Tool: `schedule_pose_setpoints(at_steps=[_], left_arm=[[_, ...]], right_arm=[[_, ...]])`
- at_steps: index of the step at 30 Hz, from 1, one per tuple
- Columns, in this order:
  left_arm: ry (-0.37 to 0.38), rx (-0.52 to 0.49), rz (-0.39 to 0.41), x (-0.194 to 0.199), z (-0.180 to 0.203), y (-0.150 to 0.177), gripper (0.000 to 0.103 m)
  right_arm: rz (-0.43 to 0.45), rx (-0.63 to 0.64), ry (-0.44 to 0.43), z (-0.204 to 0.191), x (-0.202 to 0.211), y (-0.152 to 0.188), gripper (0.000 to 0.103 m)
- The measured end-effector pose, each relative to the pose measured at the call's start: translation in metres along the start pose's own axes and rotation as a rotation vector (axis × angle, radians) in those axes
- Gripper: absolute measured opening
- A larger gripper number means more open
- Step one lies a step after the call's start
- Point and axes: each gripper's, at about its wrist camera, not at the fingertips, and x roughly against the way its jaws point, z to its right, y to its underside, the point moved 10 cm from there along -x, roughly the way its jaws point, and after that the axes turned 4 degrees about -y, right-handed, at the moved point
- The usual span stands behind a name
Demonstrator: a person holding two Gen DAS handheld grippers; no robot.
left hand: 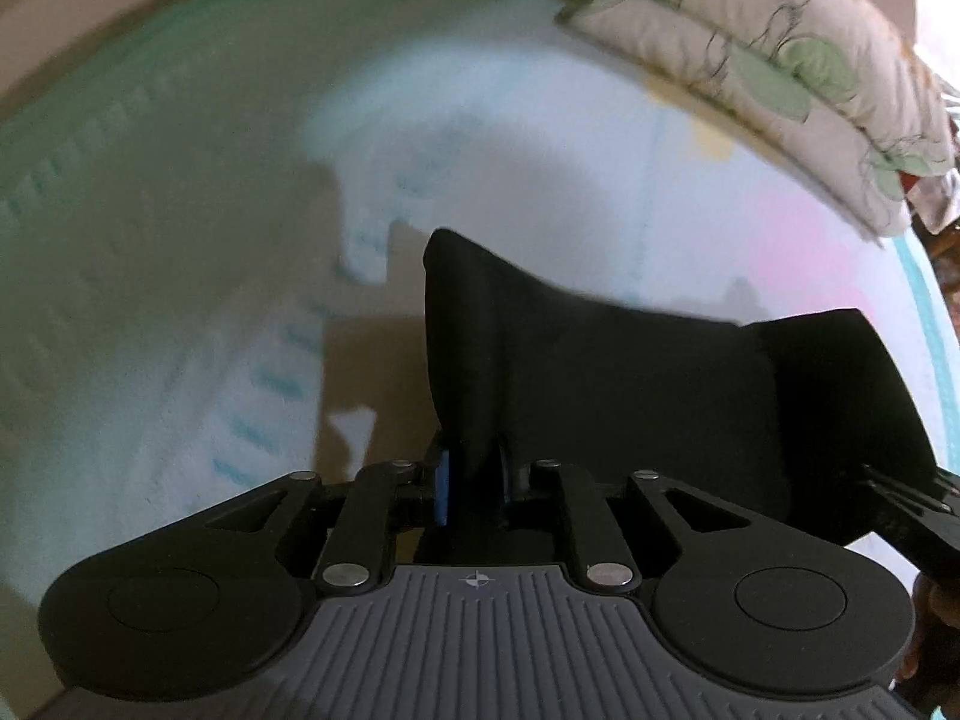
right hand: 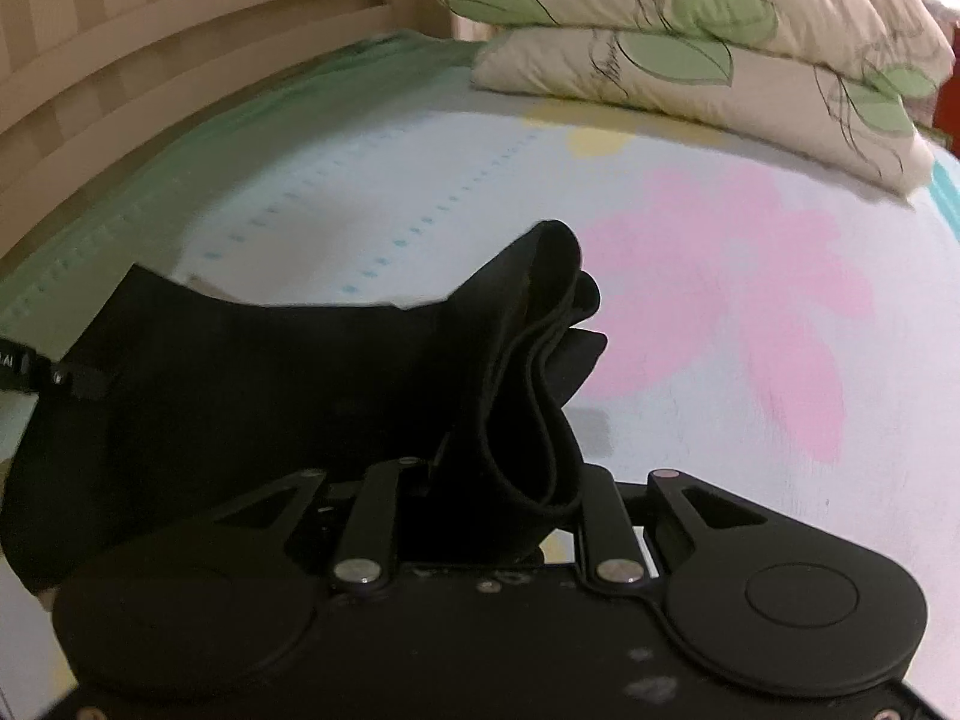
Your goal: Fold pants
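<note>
Bedsheet [right hand: 420, 192] pastel, pillows [right hand: 690, 54] beyond; left gripper [left hand: 474, 480], right gripper [right hand: 498, 492] both clamp black pants [right hand: 270, 372].

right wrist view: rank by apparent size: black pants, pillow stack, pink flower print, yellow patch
1. black pants, though nearness to the camera inflates them
2. pillow stack and pink flower print: too alike to rank
3. yellow patch, clearly smallest
</note>
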Motion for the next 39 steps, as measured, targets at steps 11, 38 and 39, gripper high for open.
schedule_pose_setpoints(at_steps=[11,38,39], left_arm=[[-0.043,0.051,-0.043,-0.010,-0.014,0.008,0.034],[-0.014,0.101,-0.061,0.002,0.045,0.046,0.033],[-0.016,0.096,-0.058,0.004,0.046,0.047,0.033]], right_arm=[[0.005,-0.177,-0.032,0.036,-0.007,0.017,0.041],[0.255,0.079,0.059,-0.019,0.047,0.021,0.008],[0.263,0.074,0.058,-0.020,0.044,0.014,0.008]])
